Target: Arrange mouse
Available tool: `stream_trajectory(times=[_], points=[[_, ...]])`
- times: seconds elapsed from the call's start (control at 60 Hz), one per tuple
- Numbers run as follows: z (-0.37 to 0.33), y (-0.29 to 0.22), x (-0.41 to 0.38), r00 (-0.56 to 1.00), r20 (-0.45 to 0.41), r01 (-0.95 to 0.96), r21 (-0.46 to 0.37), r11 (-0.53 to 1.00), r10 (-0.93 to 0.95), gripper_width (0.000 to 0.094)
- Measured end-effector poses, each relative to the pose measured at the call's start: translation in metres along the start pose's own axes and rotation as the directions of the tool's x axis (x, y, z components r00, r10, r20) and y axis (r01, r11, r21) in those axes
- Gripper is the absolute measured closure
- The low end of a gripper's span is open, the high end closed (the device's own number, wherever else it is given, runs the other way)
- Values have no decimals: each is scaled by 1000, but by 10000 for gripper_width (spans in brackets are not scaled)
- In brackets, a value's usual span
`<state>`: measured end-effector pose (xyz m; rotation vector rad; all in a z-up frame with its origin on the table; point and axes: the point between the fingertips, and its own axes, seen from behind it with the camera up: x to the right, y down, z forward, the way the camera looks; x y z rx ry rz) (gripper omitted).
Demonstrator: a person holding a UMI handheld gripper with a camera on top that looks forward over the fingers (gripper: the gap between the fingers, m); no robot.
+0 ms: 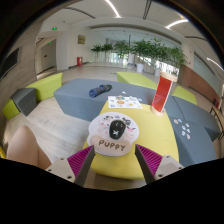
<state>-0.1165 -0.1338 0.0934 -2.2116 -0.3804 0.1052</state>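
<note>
A dark mouse [118, 128] lies on a round white mouse mat [100, 138] printed "PUPPY", which sits on a yellow table [150, 133]. My gripper [112, 162] is open and empty. Its magenta pads [80, 160] stand either side of the mat's near edge, short of the mouse. The mouse is just ahead of the fingers and nothing is between them but the table top and the mat's rim.
Beyond the mat lie a white card with coloured marks [125, 101] and an upright red box [161, 93]. Small dark bits [183, 127] lie on the surface to the right. A dark object [98, 90] lies on the grey floor area behind. Potted plants [140, 50] stand far back.
</note>
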Motion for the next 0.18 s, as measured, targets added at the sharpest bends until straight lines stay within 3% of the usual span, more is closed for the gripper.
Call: stream_trajectory(times=[0.183], points=[[5, 10, 7, 998, -3, -70, 43, 997, 70, 88]])
